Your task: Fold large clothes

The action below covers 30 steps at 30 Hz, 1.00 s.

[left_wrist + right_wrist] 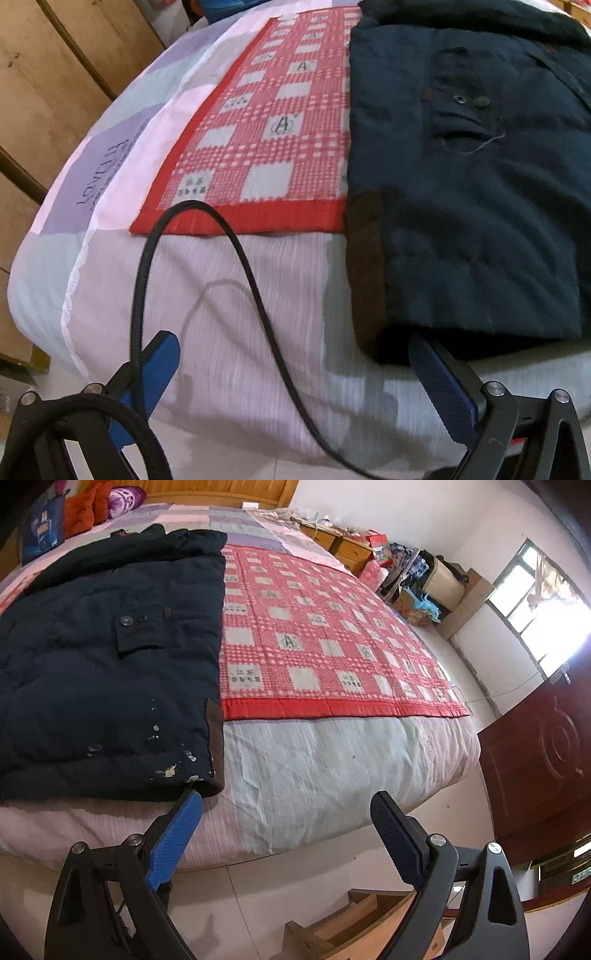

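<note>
**Navy coat half folded, both grippers at the hem**

Navy padded cloth fills most of what I see: the coat [480,184] lies flat on the bed [258,295], its lower hem at the foot end, nearest me. Both long sides look straight and tidy, so I judge the side panels or sleeves are already turned in and the garment is now a narrow rectangle. What looks left is the lengthwise fold, hem carried up toward the collar, and perhaps a second one.

My left gripper [291,373] is spread wide and holds nothing; its right finger [439,380] sits right at the coat's lower corner, the tip seemingly just under the edge, though I cannot tell for certain. A black cable [251,277] loops across in front of that camera. My right gripper [288,838] is also wide open and empty, its left finger [177,842] just short of the other hem corner, where pale flecks mark the fabric.

The coat rests partly on a red checked mat [332,642] spread over a pale patchwork sheet [314,768]. Beyond the bed I see wooden panelling [44,74], a dark red door [543,757], a bright window [546,602] and cluttered drawers [354,550] along the wall.
</note>
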### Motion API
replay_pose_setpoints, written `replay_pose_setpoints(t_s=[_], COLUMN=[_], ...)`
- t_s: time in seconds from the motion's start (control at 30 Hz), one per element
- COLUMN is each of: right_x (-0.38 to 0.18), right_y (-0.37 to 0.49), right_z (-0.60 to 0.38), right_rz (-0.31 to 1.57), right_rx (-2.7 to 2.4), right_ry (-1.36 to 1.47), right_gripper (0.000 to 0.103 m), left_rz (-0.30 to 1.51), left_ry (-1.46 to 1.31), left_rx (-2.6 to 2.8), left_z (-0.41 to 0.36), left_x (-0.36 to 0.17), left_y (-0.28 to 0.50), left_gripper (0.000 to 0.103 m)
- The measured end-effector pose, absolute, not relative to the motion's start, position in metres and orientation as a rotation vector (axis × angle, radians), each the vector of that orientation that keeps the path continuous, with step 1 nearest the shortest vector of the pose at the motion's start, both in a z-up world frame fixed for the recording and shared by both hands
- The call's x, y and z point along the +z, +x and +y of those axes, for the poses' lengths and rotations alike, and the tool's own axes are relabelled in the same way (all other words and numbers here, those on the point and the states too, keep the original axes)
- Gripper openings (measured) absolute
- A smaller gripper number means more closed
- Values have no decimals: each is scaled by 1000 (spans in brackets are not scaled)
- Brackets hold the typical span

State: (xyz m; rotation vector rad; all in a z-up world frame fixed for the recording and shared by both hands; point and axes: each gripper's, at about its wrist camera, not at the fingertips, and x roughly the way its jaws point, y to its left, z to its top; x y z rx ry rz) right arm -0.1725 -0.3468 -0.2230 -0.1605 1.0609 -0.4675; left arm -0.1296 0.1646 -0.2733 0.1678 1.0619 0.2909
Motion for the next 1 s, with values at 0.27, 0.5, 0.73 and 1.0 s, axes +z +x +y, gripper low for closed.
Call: replay_pose_setpoints(t_s=[0.27,0.5,0.73,1.0], right_x=[-244,-258,-259,-273], right_y=[-157,-143,-162,-135], right_z=[-343,-341,-337,-327], right_rz=[1063,1049,1049,1016], right_rx=[-469,-421,-380,-374], right_ry=[-179,-171,-216,-261], right_gripper=[94,94,94,94], left_rz=[960,956,966,976], left_ry=[228,196,166,132], left_rx=[293,227,221,233], left_z=[153,143,139,143], left_x=[-269,-267,-267,-264], left_y=[-89,-59,-56,-54], left_gripper=[98,77,70,68])
